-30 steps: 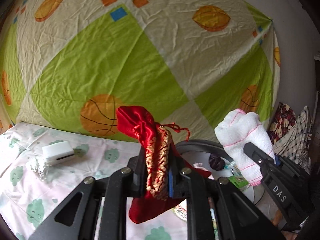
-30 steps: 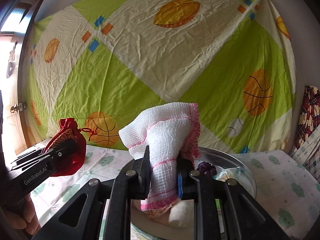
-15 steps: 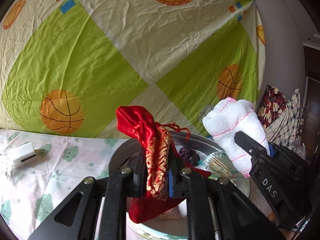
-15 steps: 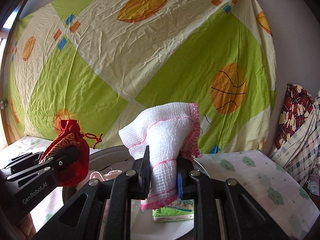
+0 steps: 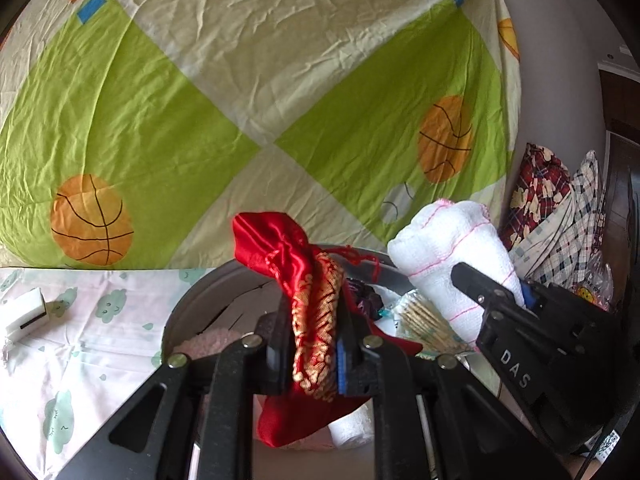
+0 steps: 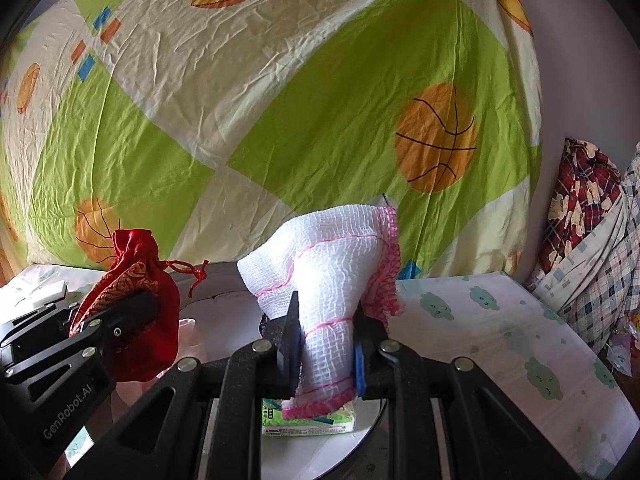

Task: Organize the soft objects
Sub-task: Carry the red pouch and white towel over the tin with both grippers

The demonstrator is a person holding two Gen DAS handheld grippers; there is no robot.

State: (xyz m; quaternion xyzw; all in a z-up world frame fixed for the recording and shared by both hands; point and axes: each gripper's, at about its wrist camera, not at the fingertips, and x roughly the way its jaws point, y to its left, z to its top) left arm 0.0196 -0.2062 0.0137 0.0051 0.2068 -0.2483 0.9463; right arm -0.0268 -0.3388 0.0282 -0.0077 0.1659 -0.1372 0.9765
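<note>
**Both grippers loaded above the round tray**

I carry two grippers side by side, each tipped a little downward toward the table. My left gripper is clamped on a red drawstring pouch with gold brocade. The pouch stands roughly upright between my pads, its long axis vertical: the gathered satin mouth rises above my fingertips and leans to my left, while the rounded bottom hangs below them. Its red cord trails off to the right.

Below and ahead of that gripper lies the round grey tray, holding small items I cannot make out clearly.

To my right, my right gripper is closed tight on a white gauze cloth with pink stitching. The cloth also stands upright, its long axis vertical; it fans wide above my pads and narrows to a pink-edged hem below them. Under that hem, on the tray, lies a green-and-white packet.
</note>
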